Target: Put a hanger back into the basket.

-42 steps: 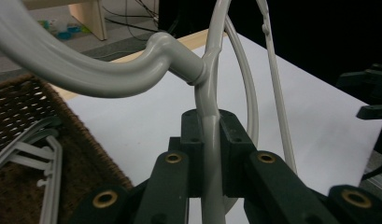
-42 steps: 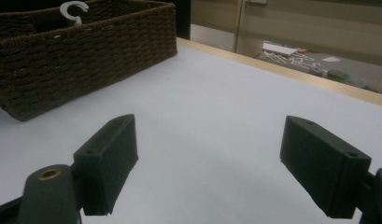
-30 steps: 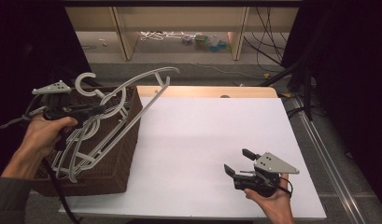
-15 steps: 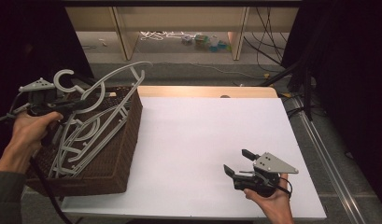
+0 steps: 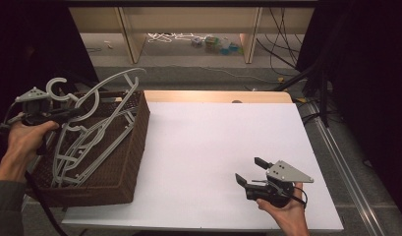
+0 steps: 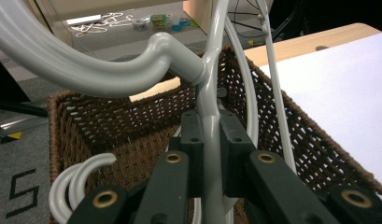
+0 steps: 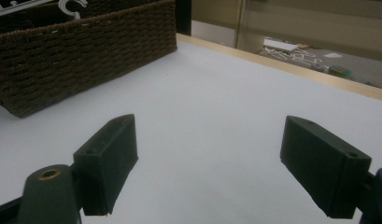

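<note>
The left gripper [image 5: 66, 114] has its jaws clamped on the neck of a grey hanger [image 5: 98, 101], just below where the hook curls off, and it holds that hanger over the wicker basket [image 5: 134, 142] at the surface's left edge. In the left gripper view the stem [image 6: 211, 140] runs straight up between the two pads, pinched tight.

The risk here is a tangle. More hangers [image 5: 75, 152] lie stacked inside the basket, and the held one's lower bar sits low among them; any pull upward could hook a neighbour and drag it out too, or tip the basket toward the surface's middle. The grip is also narrow, on a round, smooth stem, so I'd judge the hanger could swivel in the pads if its far end catches the basket's rim.

The held hanger's long axis runs on a slant, from the basket's near-left inside up toward its far-right corner, with the shoulder arching over the far rim. Its hook [image 5: 55, 87] points up and to the left, open side facing the far edge.

Over at the near-right part of the surface, the right gripper [image 5: 248, 173] rests in the hand with jaws spread wide, nothing between them, just white surface [image 7: 226, 116].
</note>
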